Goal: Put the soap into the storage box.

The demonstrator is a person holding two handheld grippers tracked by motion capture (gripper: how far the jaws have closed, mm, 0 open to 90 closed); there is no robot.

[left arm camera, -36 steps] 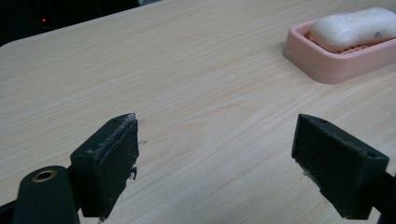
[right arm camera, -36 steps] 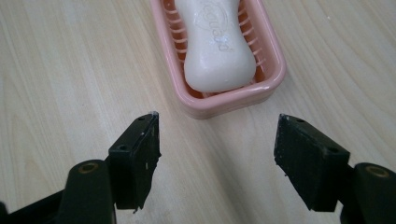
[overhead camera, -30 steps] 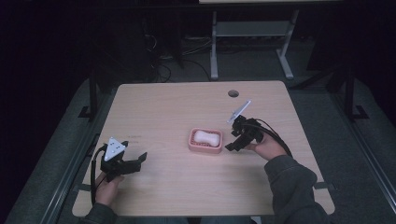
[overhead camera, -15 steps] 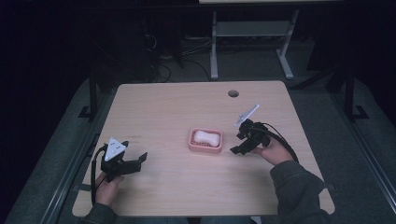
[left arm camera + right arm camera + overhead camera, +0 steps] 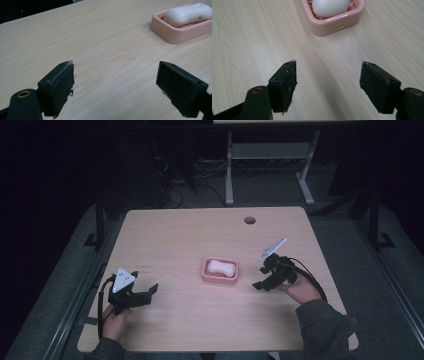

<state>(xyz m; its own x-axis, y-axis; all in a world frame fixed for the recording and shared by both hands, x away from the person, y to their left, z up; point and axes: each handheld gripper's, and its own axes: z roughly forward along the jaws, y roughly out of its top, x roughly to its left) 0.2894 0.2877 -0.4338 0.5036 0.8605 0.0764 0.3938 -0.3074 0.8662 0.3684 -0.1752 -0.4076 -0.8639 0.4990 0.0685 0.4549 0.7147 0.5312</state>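
Dead centre of the high view, on the pale wood-grain rectangular table [image 5: 170, 240], sits a pink plastic soap dish with rounded corners [image 5: 220, 271], and lying in it is a white oblong bar of soap [image 5: 221, 266]. The bar's long axis runs left to right across the frame, matching the dish's longer side, tipped just slightly so the right end sits a touch lower in the picture.

Over at the lower left of that view, the left gripper [image 5: 150, 292] is held low over the table in a hand [image 5: 116, 320], grey three-cornered plate on top, jaws pointing toward frame right. Its own camera has the two black jaws spread wide with bare wood between them, nothing gripped. The dish is up in the upper right corner of that view, well apart from the jaws, the soap running lengthwise across the corner.

Right of centre in the high view, the right gripper [image 5: 259, 280] is near the dish's right side, not touching it, held in a hand [image 5: 302, 292] with a grey sleeve [image 5: 325, 327] behind and a black cable looping off it. Its jaws are also wide apart and empty in its own view, and the dish sits at top centre there, one rounded end of the soap facing the camera.

A small dark round hole [image 5: 249, 220] marks the table's far edge.
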